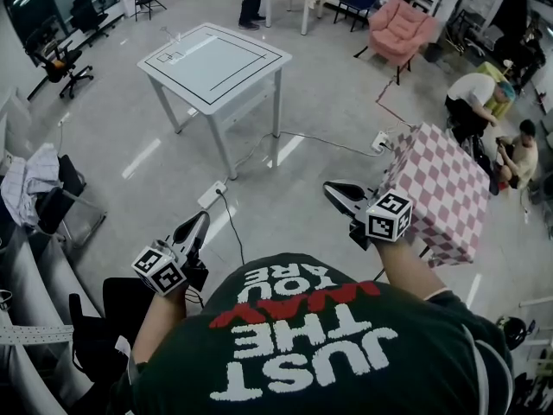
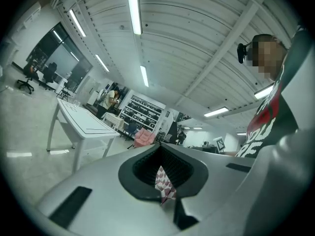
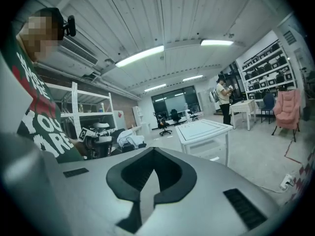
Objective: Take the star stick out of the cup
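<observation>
Both claws are held up at the person's chest, well apart from the white surface [image 1: 216, 59] out across the floor. The left claw [image 1: 200, 220] is pressed together on nothing (only a sliver of pink checked cloth [image 2: 164, 180] shows past its tips), and the right claw [image 1: 331, 188] is pressed together too, empty. Small clear things [image 1: 173, 35] stand at that surface's far corner, too small to tell cup or star stick.

Your T-shirt [image 1: 328, 353]: dark green, short sleeves, white block print "JUST THE", "YOU ARE", with "WAY" in red.
Your left hand-held gripper [image 1: 197, 226] and right hand-held gripper [image 1: 333, 190]: grey jaws, black ribbed pads, each with a white cube of black square markers.
</observation>
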